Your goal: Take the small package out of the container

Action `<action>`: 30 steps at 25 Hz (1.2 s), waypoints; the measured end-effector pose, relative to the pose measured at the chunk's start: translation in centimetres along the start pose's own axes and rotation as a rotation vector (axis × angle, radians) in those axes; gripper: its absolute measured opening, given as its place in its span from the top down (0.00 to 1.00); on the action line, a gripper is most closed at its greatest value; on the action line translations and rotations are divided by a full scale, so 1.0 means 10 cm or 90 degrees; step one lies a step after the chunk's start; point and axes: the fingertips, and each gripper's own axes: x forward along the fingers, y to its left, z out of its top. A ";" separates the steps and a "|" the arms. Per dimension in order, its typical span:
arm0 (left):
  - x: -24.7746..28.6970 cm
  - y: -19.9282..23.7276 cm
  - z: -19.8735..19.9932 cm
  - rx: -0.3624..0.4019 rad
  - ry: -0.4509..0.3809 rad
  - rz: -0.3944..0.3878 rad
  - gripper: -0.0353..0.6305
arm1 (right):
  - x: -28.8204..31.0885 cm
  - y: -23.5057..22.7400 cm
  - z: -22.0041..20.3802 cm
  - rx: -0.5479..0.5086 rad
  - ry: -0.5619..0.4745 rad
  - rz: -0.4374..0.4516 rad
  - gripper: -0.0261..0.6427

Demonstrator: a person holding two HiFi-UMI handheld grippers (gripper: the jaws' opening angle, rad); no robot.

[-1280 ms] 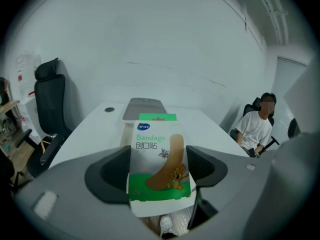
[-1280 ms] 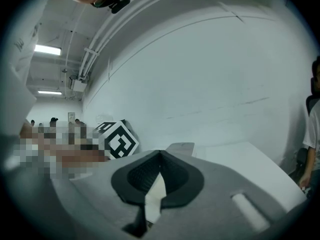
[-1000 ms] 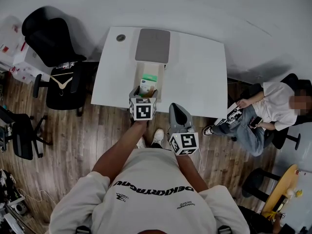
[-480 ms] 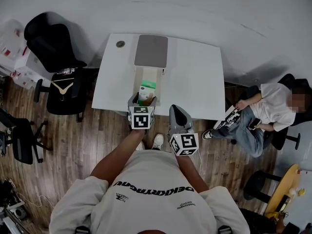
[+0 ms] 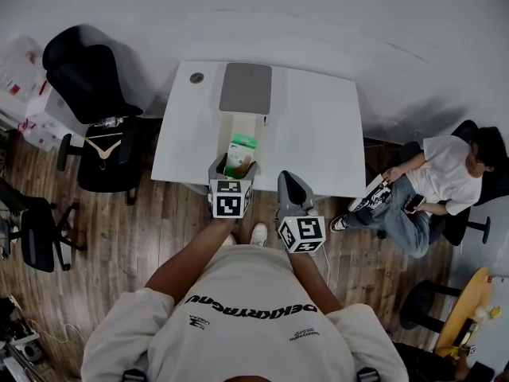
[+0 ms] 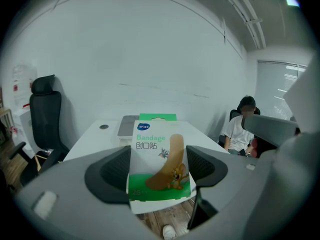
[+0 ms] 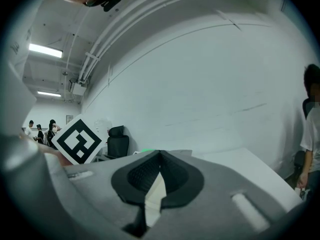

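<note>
The left gripper (image 5: 232,169) has its jaws clamped on the bandage package (image 6: 159,154), upright over the near end of the container (image 5: 261,136) on the worktop (image 5: 318,134); the right gripper (image 7: 159,176), jaws together, waits beside

Right gripper (image 7: 160,158) closed, facing a white wall

Its dark ribbed pads (image 7: 142,176) meet at the tips with nothing between them, and a pale wedge shows through the gap beneath. At the left a black-and-white marker cube (image 7: 77,145) stands tilted on a corner, with a black office chair (image 7: 118,143) beyond it against the wall. A white desk (image 7: 247,160) stretches away to the right behind the gripper. A strip light (image 7: 45,50) glows at upper left, and pipes (image 7: 165,14) follow the ceiling line. Small figures (image 7: 40,133) stand far left; part of a person (image 7: 311,129) shows at the right edge.
</note>
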 end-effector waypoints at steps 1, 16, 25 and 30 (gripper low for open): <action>-0.02 -0.01 0.01 0.001 -0.003 -0.001 0.41 | -0.01 -0.01 0.01 0.000 -0.001 -0.002 0.96; -0.34 -0.11 0.08 0.020 -0.069 -0.022 0.41 | -0.06 0.02 -0.02 -0.001 0.002 -0.002 0.96; -0.53 -0.06 0.10 0.017 -0.117 -0.029 0.41 | -0.08 0.10 -0.02 -0.012 -0.005 0.014 0.96; -0.61 0.02 0.08 0.000 -0.143 -0.030 0.41 | -0.08 0.13 -0.05 -0.006 -0.006 0.027 0.96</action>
